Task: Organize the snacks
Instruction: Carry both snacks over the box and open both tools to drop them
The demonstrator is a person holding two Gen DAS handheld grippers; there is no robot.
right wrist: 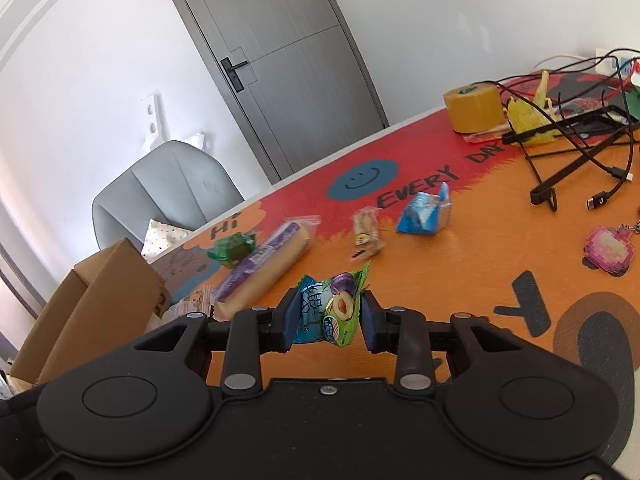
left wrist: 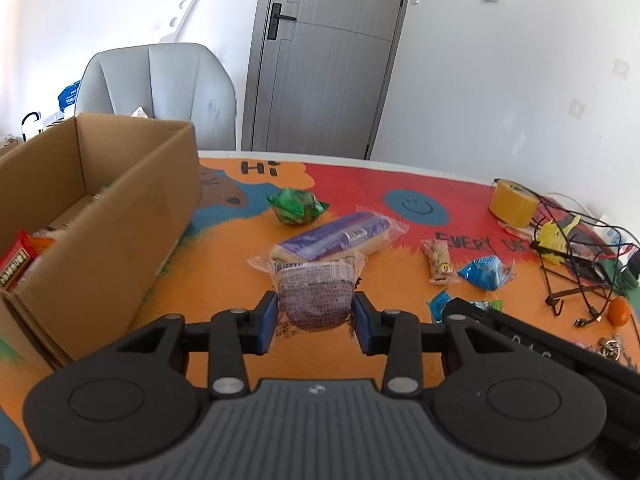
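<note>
Now purple cake (left wrist: 314, 294) sits between left tool (left wrist: 315, 322) pads.

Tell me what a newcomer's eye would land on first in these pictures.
Each hand-held gripper grips a snack: the left hand-held gripper a clear-wrapped purple bun, the right hand-held gripper a blue-green plum packet. The loud orange-and-red tablecloth fills the background, strewn with more snacks, and an open cardboard box stands at its left.
</note>
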